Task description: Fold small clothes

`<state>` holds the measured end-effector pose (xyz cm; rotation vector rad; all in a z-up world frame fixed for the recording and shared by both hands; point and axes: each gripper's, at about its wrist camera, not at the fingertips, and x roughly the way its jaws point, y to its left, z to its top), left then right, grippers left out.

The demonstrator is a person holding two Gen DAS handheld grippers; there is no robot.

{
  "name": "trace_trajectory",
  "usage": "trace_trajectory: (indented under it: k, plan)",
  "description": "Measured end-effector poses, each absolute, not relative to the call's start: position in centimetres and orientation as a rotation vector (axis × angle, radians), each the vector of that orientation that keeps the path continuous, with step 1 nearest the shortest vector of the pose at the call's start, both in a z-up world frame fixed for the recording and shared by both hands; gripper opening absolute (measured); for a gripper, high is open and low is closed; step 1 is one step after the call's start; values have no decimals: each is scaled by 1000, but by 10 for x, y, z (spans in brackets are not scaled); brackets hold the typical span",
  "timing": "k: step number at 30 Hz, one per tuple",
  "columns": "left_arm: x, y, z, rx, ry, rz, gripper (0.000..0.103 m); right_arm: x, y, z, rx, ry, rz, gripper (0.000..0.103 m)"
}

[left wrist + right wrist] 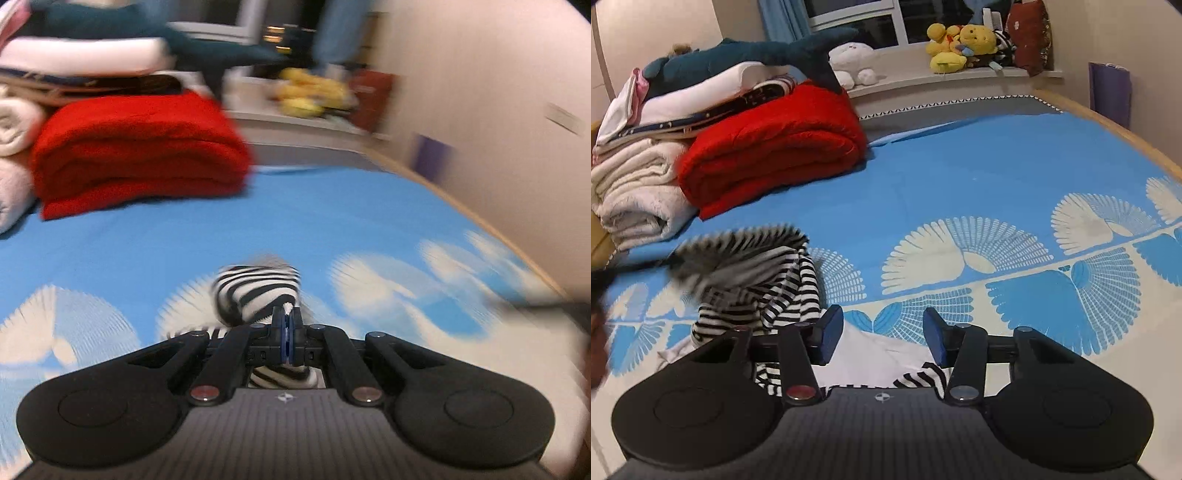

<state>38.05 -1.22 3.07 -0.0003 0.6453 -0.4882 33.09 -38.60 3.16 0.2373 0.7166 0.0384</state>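
Note:
A small black-and-white striped garment (pixel 764 280) lies bunched on the blue bed sheet (pixel 960 177), with a white part showing under my right gripper. My left gripper (pixel 287 314) is shut on a fold of the striped garment (pixel 258 291) and holds it above the sheet; the view is motion-blurred. My right gripper (pixel 882 332) is open and empty, its blue pads (pixel 829 332) just above the garment's near edge. The garment's upper part is blurred in the right wrist view.
A folded red blanket (pixel 775 147) and a stack of white towels (pixel 639 192) with other folded linen sit at the back left of the bed. Plush toys (pixel 964 44) stand on the windowsill. The wooden bed edge (pixel 1126 136) and a wall are to the right.

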Motion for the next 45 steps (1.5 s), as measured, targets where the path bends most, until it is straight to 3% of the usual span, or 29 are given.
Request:
trace_trajectory:
  k: [5,7,9,15,19,35,36,37,38,39,45]
  plan:
    - [252,-23,-2,118,873,-682,5,315,-381,40,264,687,48,47]
    - [232,-20,-17,152,934,-664,16,310,-377,40,254,689,70,47]
    - [236,-5,-21,66,956,-581,34,307,-373,38,256,707,95,47]
    - [295,53,-40,-339,1054,-303,34,308,-357,18,343,802,178,47]
    - [323,67,-63,-453,1131,-194,34,312,-336,6,301,841,203,47]
    - [335,50,-94,-395,1269,-211,34,373,-279,-51,274,969,265,47]
    - [335,48,-96,-383,1274,-215,29,378,-277,-56,282,978,267,47]
    - [336,48,-96,-375,1274,-217,20,381,-276,-58,285,982,270,41]
    - [337,48,-94,-366,1267,-215,4,384,-274,-59,283,980,279,13]
    - [339,49,-91,-367,1254,-217,1,385,-273,-57,277,968,285,1]
    - [336,90,-22,-482,897,-231,1,365,-317,11,500,764,323,1]
